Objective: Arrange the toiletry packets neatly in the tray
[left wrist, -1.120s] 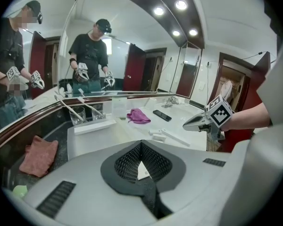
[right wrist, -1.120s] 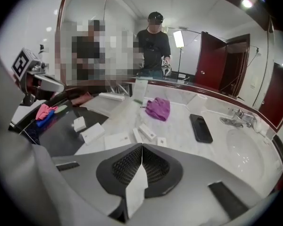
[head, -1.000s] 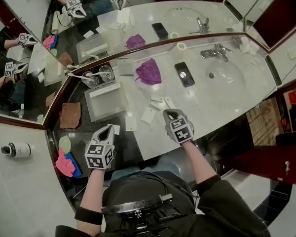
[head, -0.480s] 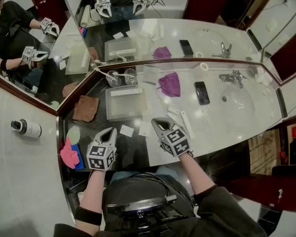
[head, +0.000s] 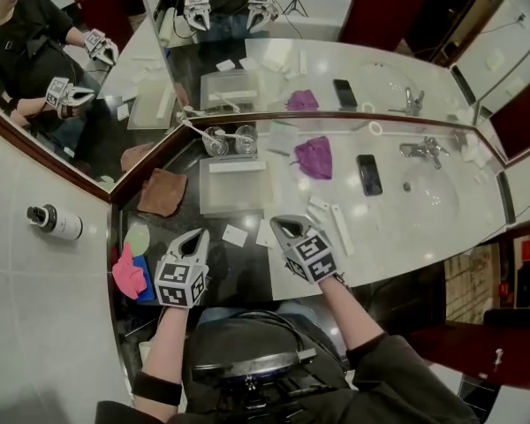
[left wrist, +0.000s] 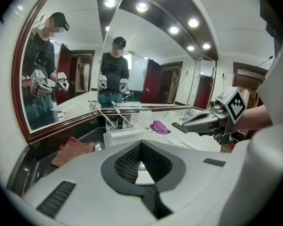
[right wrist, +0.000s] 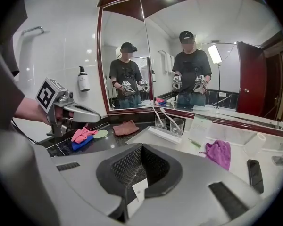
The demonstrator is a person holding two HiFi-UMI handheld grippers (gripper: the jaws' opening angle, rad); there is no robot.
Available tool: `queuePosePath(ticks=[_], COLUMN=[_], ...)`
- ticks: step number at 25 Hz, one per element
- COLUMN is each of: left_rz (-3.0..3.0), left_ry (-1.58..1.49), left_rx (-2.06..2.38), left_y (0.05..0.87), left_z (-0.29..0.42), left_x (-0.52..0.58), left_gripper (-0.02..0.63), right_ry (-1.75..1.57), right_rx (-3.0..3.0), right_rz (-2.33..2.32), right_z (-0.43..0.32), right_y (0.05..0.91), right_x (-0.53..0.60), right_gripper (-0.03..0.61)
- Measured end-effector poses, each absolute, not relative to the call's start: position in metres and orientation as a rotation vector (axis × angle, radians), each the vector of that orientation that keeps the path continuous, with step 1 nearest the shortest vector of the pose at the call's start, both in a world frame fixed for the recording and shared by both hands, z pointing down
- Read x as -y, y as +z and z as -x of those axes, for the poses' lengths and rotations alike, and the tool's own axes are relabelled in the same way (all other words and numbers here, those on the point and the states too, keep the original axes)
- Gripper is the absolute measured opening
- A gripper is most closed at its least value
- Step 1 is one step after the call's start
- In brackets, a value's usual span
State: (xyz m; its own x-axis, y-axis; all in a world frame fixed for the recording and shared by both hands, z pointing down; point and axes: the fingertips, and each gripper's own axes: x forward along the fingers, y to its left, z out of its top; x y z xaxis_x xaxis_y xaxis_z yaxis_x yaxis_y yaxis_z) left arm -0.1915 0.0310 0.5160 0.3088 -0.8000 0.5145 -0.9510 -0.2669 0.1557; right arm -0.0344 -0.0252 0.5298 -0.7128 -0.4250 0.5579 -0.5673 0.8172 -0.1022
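The toiletry packets [head: 318, 207] lie loose on the counter [head: 397, 237], none of them yet in the tray [head: 232, 193]; one small white packet [head: 235, 235] sits on the dark part of the counter just in front of the tray's near edge; a second packet [head: 265, 234] lies beside it where the pale part begins; a small cluster with a long strip [head: 343, 230] is scattered on the pale part off the tray's near right corner; the tray itself stands on the dark part toward the counter's left end, close under the mirror [head: 247, 69], and holds only a long white box [head: 237, 165] along its far edge, the rest of its floor bare; so the task looks barely begun, with every packet left to be lifted and laid in order; the left gripper [head: 197, 232] hovers near the counter's front edge, jaws pressed together on nothing; the right gripper [head: 281, 224] hangs just beside the second packet, jaws likewise pressed together, and the white slip seen through their opening seems to lie on the counter below rather than be pinched; behind the tray stand two glasses [head: 230, 140] with toothbrushes; a purple cloth [head: 315, 157] and a phone [head: 367, 173] lie further right, a brown cloth [head: 163, 191] to the tray's left.
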Motion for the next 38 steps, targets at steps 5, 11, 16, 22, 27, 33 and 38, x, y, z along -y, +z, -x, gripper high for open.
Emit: queuePosePath(ticks=[5, 11, 16, 22, 27, 33, 38], left_rz=[-2.140, -2.125, -2.121, -2.109, -2.084, -2.041, -2.007], left_ry=[0.487, 0.490, 0.490, 0.484, 0.488, 0.499, 0.500], left_rx=[1.548, 1.551, 1.557, 1.561, 1.559, 1.582, 1.586], left_y=[0.516, 0.519, 0.524, 0.528, 0.535, 0.545, 0.552], left_z=[0.198, 0.208, 0.212, 0.213, 0.210, 0.215, 0.219], left_x=[-0.030, -0.027, -0.019, -0.004, 0.008, 0.017, 0.020], left_gripper=[0.002, 0.002, 0.002, 0.002, 0.002, 0.002, 0.002], right_ry=[0.318, 0.111, -0.096, -0.253, -0.319, -0.350, -0.352], right_rx=[2.434, 2.342, 2.240, 2.138, 2.078, 2.033, 2.012], right_rz=[-0.705, -0.677, -0.577, -0.467, -0.377, -0.272, -0.179], right_z=[0.044, 0.055, 0.064, 0.074, 0.083, 0.097, 0.105], right_y=[0.534, 0.548, 0.573, 0.595, 0.620, 0.652, 0.674], right_x=[0.027, 0.049, 0.076, 0.121, 0.159, 0.198, 0.213], right_gripper=[0.008, 0.028, 0.079, 0.187, 0.241, 0.250, 0.249])
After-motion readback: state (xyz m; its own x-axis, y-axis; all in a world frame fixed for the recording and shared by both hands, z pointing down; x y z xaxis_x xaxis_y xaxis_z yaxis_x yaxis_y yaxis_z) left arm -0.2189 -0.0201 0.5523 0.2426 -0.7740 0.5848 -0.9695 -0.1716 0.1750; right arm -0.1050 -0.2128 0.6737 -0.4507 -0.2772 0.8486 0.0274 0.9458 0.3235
